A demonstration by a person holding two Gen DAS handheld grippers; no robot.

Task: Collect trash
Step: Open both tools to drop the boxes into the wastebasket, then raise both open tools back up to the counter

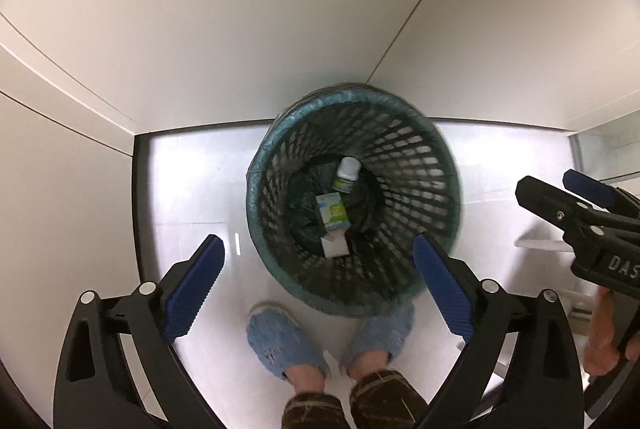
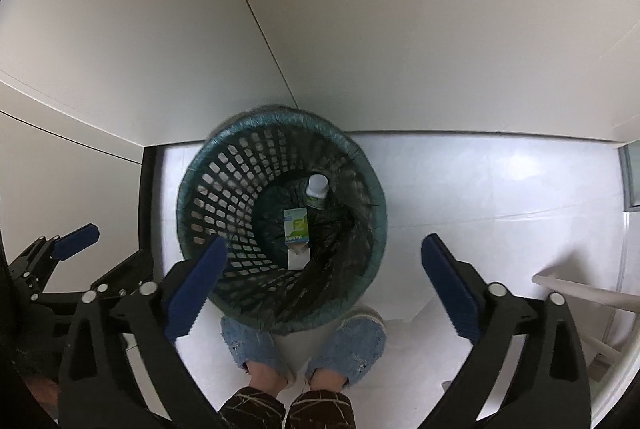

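Note:
A dark green mesh waste basket (image 1: pixel 404 149) with a bag liner stands on the white floor against the wall; it also shows in the right wrist view (image 2: pixel 224 189). Inside lie a green-and-white carton (image 1: pixel 332 215) (image 2: pixel 296 226) and a white-capped bottle (image 1: pixel 347 173) (image 2: pixel 317 189). My left gripper (image 1: pixel 320 281) is open and empty, held above the basket's near rim. My right gripper (image 2: pixel 322 277) is open and empty, above the basket's right side. The right gripper also shows at the right in the left wrist view (image 1: pixel 560 189), and the left gripper at the left in the right wrist view (image 2: pixel 60 249).
The person's feet in blue slippers (image 1: pixel 280 341) (image 2: pixel 348 341) stand just in front of the basket. White cabinet panels (image 1: pixel 240 29) rise behind it. A dark vertical edge (image 1: pixel 141 209) borders the floor on the left. A white rack (image 2: pixel 580 293) stands at the right.

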